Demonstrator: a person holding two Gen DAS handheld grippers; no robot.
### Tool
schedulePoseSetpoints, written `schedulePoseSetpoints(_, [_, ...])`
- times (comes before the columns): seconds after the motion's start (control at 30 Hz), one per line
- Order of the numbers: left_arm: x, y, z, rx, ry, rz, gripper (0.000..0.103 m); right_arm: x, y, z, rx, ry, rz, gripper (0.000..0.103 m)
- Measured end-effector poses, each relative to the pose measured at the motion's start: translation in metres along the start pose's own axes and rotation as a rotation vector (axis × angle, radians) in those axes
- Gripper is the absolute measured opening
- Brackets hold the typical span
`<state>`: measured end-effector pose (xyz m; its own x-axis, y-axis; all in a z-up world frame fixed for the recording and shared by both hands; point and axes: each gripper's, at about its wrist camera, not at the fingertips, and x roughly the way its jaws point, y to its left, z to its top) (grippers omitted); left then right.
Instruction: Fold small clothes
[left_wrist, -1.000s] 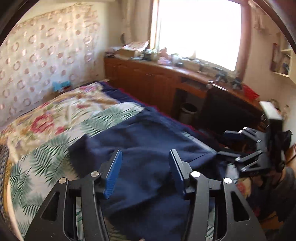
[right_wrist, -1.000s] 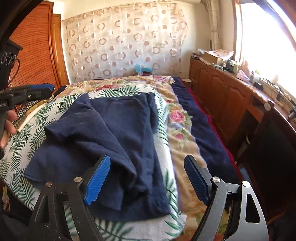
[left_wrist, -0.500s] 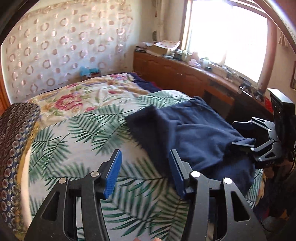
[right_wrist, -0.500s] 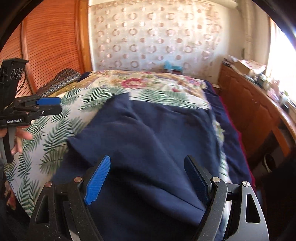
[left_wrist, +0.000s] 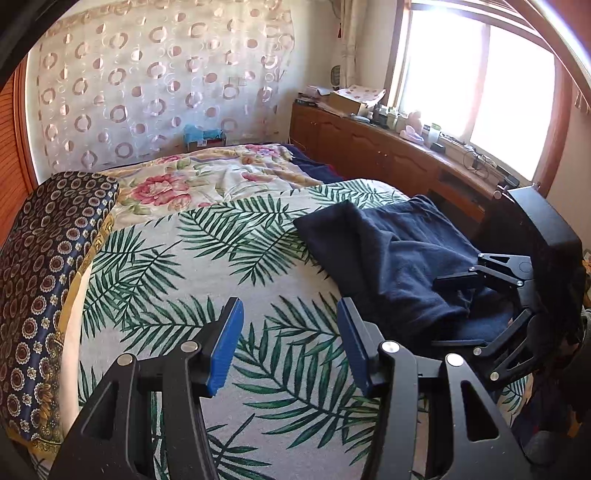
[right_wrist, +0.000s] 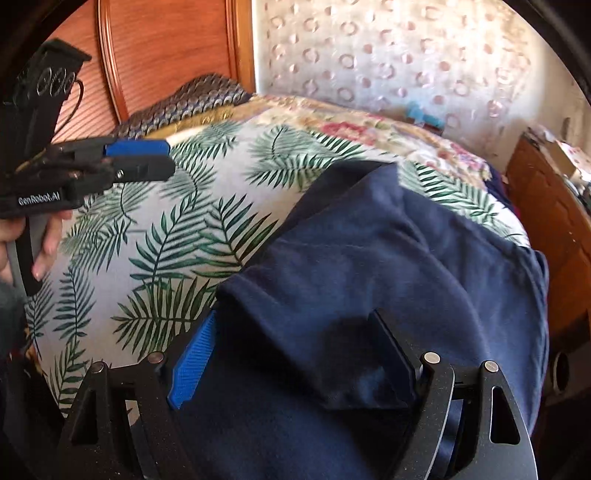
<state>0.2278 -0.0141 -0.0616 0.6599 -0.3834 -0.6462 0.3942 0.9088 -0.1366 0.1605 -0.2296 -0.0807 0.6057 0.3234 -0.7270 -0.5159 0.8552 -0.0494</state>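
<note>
A dark navy garment (right_wrist: 388, 258) lies crumpled on the leaf-print bedsheet (right_wrist: 166, 243), near the bed's right side. My right gripper (right_wrist: 291, 354) sits low over its near end with the jaws wide. A bunched fold of the cloth lies between the pads, and they do not pinch it. From the left wrist view the same garment (left_wrist: 388, 251) lies to the right, with the right gripper (left_wrist: 447, 314) astride its near corner. My left gripper (left_wrist: 290, 332) hovers open over bare sheet, left of the garment, with nothing between its fingers. A hand (right_wrist: 40, 243) holds the left gripper (right_wrist: 140, 158).
A dark patterned cushion (left_wrist: 48, 258) lies along the bed's left edge. A floral quilt (left_wrist: 207, 177) covers the far end. A wooden cabinet (left_wrist: 369, 147) with clutter runs under the window on the right. A wooden wardrobe door (right_wrist: 166, 48) stands behind the bed.
The left gripper has swung left, off the navy garment and over bare leaf-print sheet. The right gripper has moved in and down onto the garment, whose fold now lies between its jaws. Neither opening changed.
</note>
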Motion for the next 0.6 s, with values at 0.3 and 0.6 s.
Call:
schedulePoseSetpoints(0.3, [0.009,-0.006,-0.007,0.011,0.026,-0.017,0.053,0.011,-0.016,0.003,-0.015,0.029,-0.031,0.066])
schedulePoseSetpoints(0.6, [0.023,-0.026,-0.007,0.036,0.070,-0.050,0.053,-0.026,-0.054,0.022,0.043,-0.100,-0.098,0.006])
